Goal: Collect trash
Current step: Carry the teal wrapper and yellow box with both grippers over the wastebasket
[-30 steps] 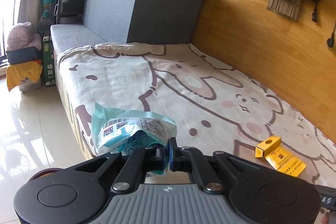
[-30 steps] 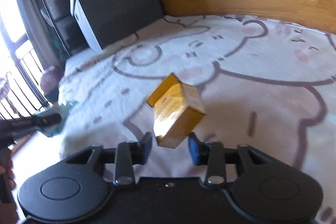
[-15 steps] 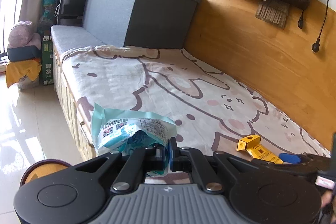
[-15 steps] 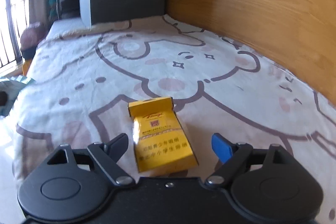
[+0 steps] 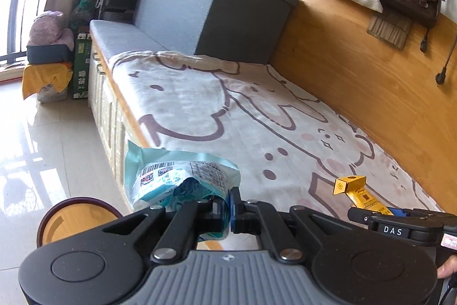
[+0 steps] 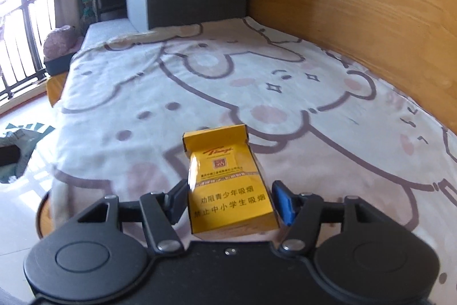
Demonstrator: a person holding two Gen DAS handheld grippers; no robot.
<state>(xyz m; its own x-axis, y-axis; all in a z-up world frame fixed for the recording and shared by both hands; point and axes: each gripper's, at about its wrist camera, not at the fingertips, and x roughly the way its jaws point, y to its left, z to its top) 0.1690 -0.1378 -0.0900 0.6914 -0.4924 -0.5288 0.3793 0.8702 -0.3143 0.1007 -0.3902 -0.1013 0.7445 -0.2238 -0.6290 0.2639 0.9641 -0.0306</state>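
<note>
1. The trash I am dealing with is two pieces: a crumpled pale teal snack wrapper and a yellow cigarette pack.
2. My left gripper has its fingers pressed together on the wrapper's lower edge. The wrapper sticks up and to the left of the tips, with its barcode and printed label facing my left camera.
3. The wrapper hangs out past the edge of the bed, over the tiled floor.
4. Below the left gripper I see a round bin with a dark rim and a brownish inside, standing on the floor beside the bed.
5. My right gripper has its fingers spread on either side of the cigarette pack. The pack sits between them with its flip lid open at the far end. I cannot tell for sure whether either pad is touching the pack's sides.
6. The pack lies on the cartoon-print blanket, which is white with brown outlines and pink spots.
7. From the left camera I see the same pack at lower right, with the right gripper's dark finger reaching in over it.
8. At the far end of the bed stands a grey storage box, against the wooden wall panel.
</note>
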